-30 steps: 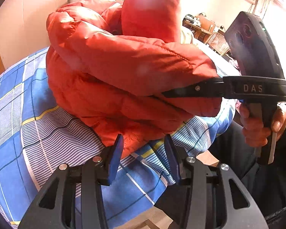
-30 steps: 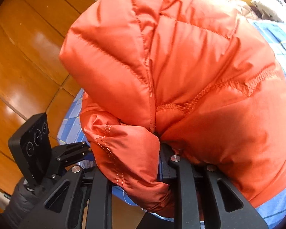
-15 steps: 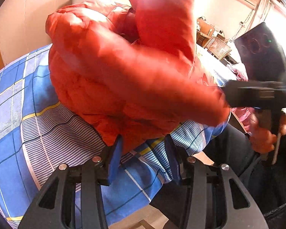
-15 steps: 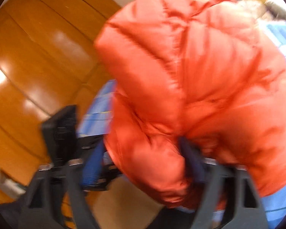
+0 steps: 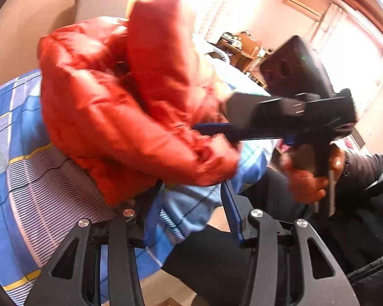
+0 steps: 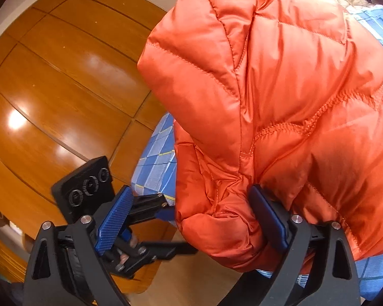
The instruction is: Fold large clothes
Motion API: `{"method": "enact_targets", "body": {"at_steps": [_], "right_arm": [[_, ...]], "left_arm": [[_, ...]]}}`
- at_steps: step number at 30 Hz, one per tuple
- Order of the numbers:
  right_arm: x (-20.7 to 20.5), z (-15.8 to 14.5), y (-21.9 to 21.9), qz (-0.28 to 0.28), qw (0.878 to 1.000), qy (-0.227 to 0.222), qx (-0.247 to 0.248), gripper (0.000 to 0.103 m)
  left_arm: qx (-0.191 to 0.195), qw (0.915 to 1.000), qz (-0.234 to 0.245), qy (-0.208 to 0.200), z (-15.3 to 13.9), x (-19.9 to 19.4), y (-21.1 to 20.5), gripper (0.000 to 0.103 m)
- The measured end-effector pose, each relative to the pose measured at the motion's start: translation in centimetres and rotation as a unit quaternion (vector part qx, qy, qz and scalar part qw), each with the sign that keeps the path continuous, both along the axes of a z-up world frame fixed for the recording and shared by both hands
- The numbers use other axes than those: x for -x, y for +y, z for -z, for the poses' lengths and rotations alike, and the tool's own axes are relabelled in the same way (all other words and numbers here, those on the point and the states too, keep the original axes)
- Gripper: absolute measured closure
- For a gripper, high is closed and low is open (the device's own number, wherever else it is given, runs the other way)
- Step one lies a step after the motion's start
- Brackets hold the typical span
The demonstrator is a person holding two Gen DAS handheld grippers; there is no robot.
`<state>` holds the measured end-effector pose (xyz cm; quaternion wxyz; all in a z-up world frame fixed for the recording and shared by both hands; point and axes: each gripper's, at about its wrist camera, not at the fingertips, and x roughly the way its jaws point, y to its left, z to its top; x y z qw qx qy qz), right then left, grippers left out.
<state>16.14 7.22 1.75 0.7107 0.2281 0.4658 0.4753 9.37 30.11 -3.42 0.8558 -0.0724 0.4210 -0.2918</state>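
Observation:
An orange puffer jacket [image 5: 120,117] lies bunched in a thick pile on the blue checked bed cover [image 5: 25,178]. It fills most of the right wrist view [image 6: 280,89]. My left gripper [image 5: 191,204] is open, its blue pads just below the jacket's near edge, with nothing between them. My right gripper [image 6: 189,219] is open wide; a jacket fold bulges between its fingers and rests against the right pad [image 6: 268,216]. The right gripper also shows in the left wrist view [image 5: 288,117], at the jacket's right side.
The bed's near corner [image 5: 204,204] hangs over the floor. A wooden wardrobe wall [image 6: 63,76] stands left of the bed. A desk with clutter [image 5: 242,46] and a bright window are at the far right. The person's dark trousers [image 5: 217,255] are close below.
My right gripper has opened and let go of the jacket fold it held a second ago. The jacket has settled lower on the bed. My left gripper stayed open near the jacket's edge.

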Motion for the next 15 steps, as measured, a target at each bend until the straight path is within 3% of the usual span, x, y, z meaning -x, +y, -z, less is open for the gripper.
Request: {"method": "enact_targets", "body": {"at_steps": [8,11,15], "right_arm": [[0.5,0.0,2.1,-0.002,1.0,-0.015,0.025,0.009],[0.6,0.2,2.7,-0.003,1.0,-0.015,0.027,0.008],[0.5,0.3,2.9,-0.005,1.0,-0.009,0.023,0.008]], "left_arm": [[0.012,0.9998,-0.01,0.012,0.2,0.0,-1.6,0.037],[-0.015,0.9994,-0.021,0.022,0.1,-1.3,-2.3,0.039],[-0.045,0.9983,-0.017,0.034,0.6,-2.9,-3.6,0.055]]}}
